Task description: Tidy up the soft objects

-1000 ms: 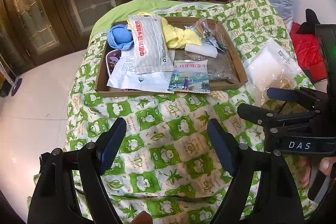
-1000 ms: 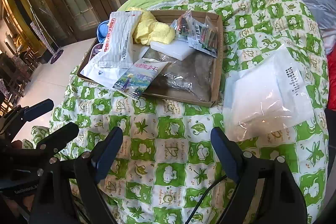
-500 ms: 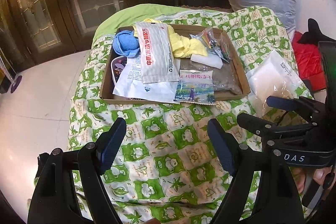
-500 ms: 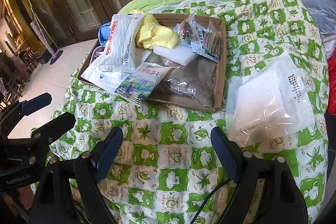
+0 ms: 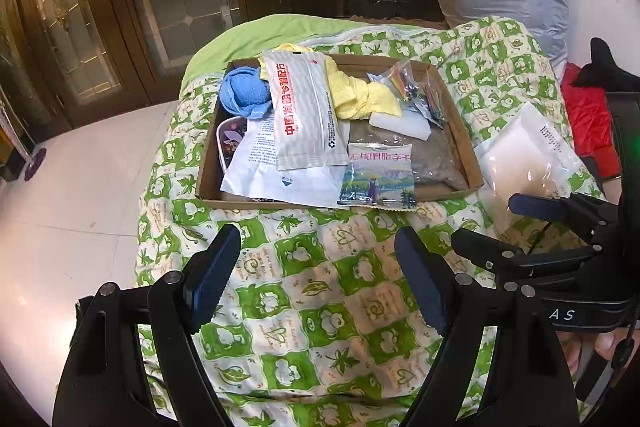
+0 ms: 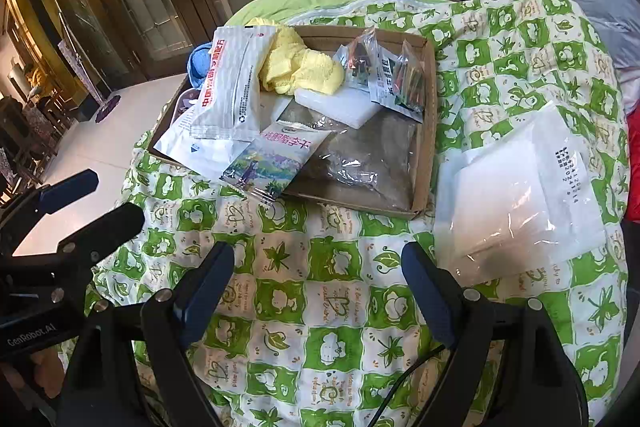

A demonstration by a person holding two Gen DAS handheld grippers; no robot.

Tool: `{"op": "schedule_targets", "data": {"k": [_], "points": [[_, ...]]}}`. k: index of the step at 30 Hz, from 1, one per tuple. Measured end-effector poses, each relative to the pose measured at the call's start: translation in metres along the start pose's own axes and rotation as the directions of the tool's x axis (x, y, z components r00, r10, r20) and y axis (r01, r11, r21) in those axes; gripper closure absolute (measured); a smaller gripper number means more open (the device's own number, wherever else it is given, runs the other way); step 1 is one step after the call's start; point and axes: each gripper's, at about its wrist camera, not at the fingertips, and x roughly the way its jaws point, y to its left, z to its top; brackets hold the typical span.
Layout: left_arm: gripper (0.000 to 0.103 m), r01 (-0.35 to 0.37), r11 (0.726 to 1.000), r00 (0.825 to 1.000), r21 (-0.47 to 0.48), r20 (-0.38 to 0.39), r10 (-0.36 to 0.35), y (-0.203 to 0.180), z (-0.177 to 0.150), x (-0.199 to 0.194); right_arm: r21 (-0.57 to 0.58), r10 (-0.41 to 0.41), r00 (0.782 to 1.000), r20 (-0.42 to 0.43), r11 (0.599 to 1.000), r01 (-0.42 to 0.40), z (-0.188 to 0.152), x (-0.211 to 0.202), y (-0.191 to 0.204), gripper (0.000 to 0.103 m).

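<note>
The soft stuff is sitting piled in the cardboard tray [image 5: 472, 163] on the bed quilt [image 5: 320, 287], with one clear bag [image 6: 520, 195] lying just beside it. Both the left gripper [image 5: 318, 273] and right gripper [image 6: 318, 283] are hovering with jaws apart, holding nothing, so I'm guessing sorting is only starting; next comes reaching in for one item.

The left hand-held gripper [image 5: 318, 273] and the right hand-held gripper [image 6: 318, 291] hover side by side, angled downward, jaws apart and empty.
</note>
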Motion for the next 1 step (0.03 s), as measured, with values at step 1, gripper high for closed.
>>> {"op": "schedule_targets", "data": {"k": [1], "points": [[0.023, 0.002, 1.0, 1.0, -0.002, -0.002, -0.002, 0.0003, 0.0, 0.0003, 0.001, -0.001, 1.0, -0.003, 1.0, 0.001, -0.0005, 0.0012, -0.0003, 0.017]]}}
